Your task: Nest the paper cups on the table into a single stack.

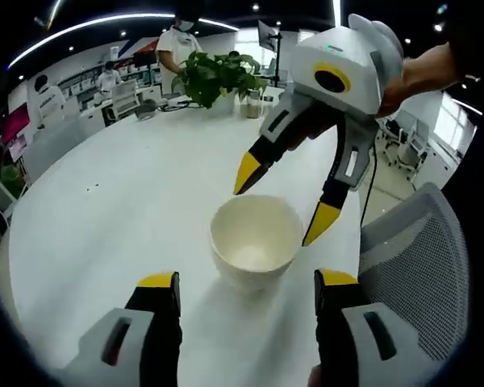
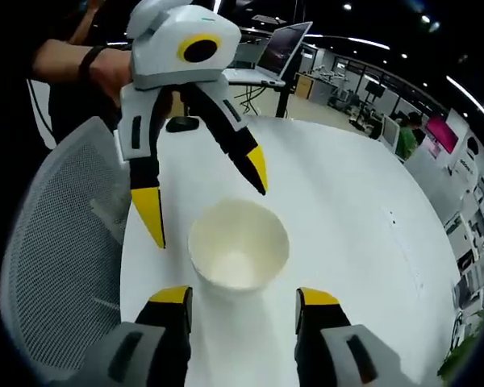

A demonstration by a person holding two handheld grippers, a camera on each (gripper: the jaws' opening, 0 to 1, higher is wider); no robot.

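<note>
On the white counter (image 1: 129, 201) an upright paper cup (image 1: 255, 240) is seen between the two claws; the left claw (image 1: 248, 284) and the right claw (image 2: 242, 300) are held wide, nothing gripped.

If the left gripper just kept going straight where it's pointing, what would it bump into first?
Most likely the paper cup, which stands upright on the white table just ahead of the left gripper and between its open jaws. Beyond it hangs the right gripper, though depth is hard to judge.

No text, label, brand, number or sign is legible in either view.
</note>
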